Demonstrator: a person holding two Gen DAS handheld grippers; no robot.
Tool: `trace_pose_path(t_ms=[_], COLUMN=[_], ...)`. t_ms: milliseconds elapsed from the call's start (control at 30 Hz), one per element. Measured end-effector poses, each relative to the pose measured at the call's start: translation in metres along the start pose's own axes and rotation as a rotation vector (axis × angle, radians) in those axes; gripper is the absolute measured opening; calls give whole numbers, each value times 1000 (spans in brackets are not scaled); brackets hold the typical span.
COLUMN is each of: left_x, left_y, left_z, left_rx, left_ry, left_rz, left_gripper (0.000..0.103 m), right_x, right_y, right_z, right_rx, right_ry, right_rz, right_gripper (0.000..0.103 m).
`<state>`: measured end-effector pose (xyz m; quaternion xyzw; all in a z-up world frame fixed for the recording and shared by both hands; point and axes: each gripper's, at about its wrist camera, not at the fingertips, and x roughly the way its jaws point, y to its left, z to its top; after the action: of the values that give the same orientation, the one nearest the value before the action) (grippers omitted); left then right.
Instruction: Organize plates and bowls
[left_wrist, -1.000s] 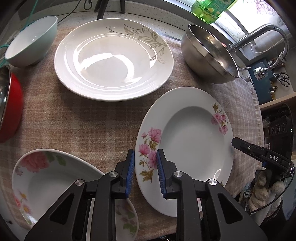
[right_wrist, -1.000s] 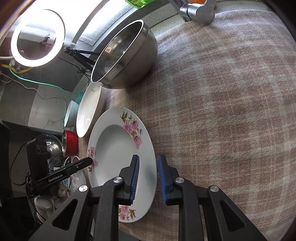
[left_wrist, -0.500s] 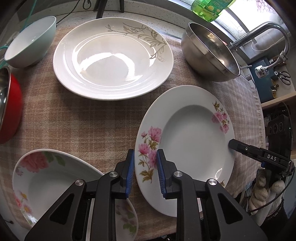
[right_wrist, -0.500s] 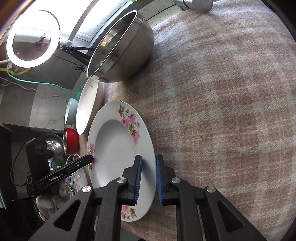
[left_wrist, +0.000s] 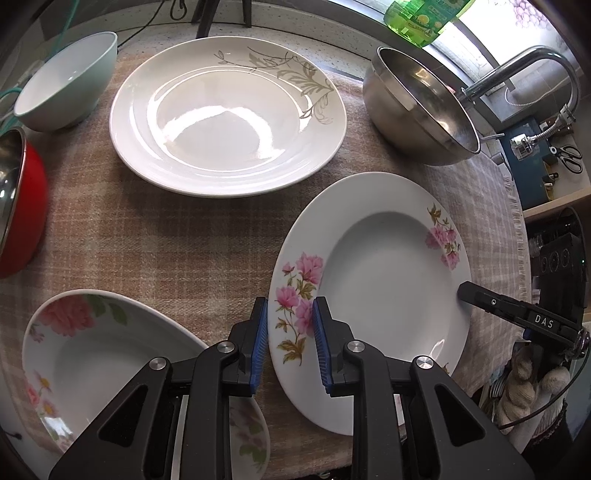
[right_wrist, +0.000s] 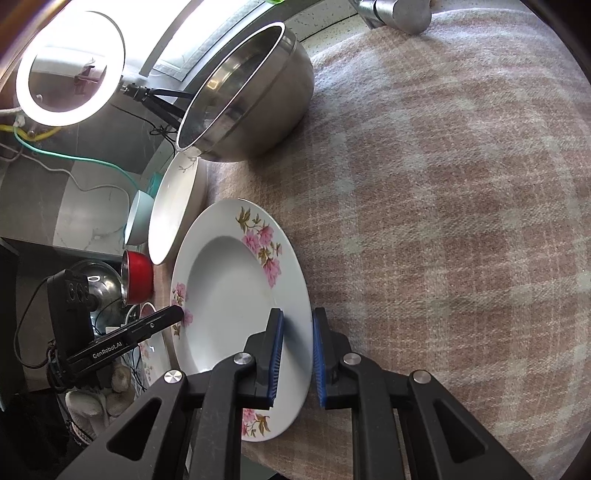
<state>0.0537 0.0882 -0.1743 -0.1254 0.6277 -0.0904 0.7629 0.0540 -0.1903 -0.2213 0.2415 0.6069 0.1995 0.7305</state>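
Note:
A white plate with pink flowers (left_wrist: 384, 280) lies on the checked cloth, its near rim between the blue pads of my left gripper (left_wrist: 290, 343). The pads stand a little apart from the rim on both sides. My right gripper (right_wrist: 297, 354) straddles the opposite rim of the same plate (right_wrist: 229, 291), also with a gap. The right gripper's finger (left_wrist: 491, 302) shows at that far rim in the left wrist view. A large white plate with a grey leaf pattern (left_wrist: 229, 122) lies behind.
A steel mixing bowl (left_wrist: 421, 107) stands at the back right near a tap (left_wrist: 524, 70). A pale green bowl (left_wrist: 66, 81) and a red bowl (left_wrist: 22, 206) are at the left. Another flowered plate (left_wrist: 110, 362) lies at the near left. A ring light (right_wrist: 70, 66) stands beyond the table.
The right gripper moved in over the plate's rim and narrowed, then widened slightly. The left gripper's jaws opened a little around the near rim. The plate stays on the cloth.

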Motion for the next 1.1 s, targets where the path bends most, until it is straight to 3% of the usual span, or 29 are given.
trace_pose_path(t_ms=[1100], left_x=[-1], left_y=[-18], left_z=[-20], left_rx=[21], left_ry=[17], left_rz=[-13], left_gripper=[22], right_x=[-17], right_y=[-16], right_z=[-24], right_rx=[45], right_ry=[-3], right_rz=[-3], right_gripper=[15])
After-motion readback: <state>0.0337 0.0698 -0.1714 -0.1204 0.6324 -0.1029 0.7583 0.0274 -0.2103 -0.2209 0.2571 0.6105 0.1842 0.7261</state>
